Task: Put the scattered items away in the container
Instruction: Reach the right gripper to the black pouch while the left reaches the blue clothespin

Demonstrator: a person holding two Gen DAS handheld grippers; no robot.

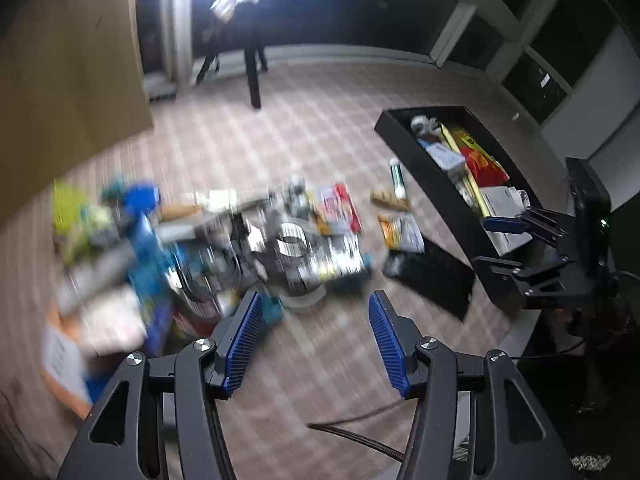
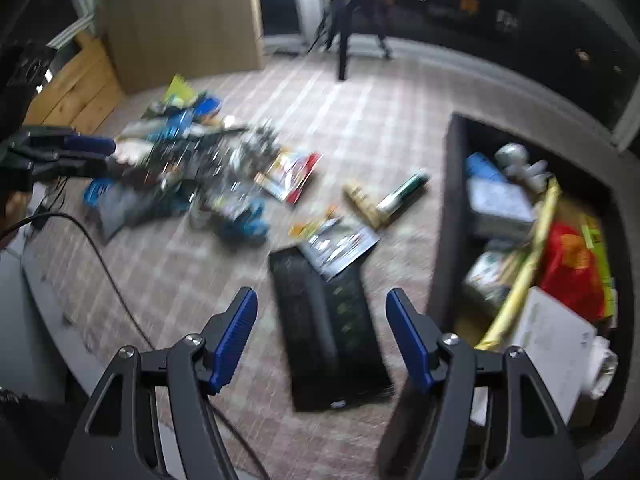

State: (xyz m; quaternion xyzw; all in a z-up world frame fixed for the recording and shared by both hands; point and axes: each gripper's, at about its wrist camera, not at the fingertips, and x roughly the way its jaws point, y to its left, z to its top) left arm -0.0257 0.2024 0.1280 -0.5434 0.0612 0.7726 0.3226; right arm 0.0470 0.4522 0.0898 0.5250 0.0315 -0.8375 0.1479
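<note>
A pile of scattered items (image 1: pixel 240 240) lies on the checked carpet, also in the right wrist view (image 2: pixel 192 168). A long black container (image 1: pixel 448 196), partly filled with boxes and packets, stands to the right, and its wall shows in the right wrist view (image 2: pixel 448 240). My left gripper (image 1: pixel 316 340) is open and empty above the carpet just in front of the pile. My right gripper (image 2: pixel 322 336) is open and empty above a flat black box (image 2: pixel 324 328) lying next to the container. The right gripper also shows in the left wrist view (image 1: pixel 500 242), over the container's near end. Both views are blurred.
A green-and-white tube (image 2: pixel 402 194), a tan bar (image 2: pixel 366 200) and a printed packet (image 2: pixel 338 242) lie between pile and container. A wooden panel (image 2: pixel 180 20) and table leg (image 2: pixel 343 40) stand behind. A black cable (image 2: pixel 104 260) crosses the carpet at left.
</note>
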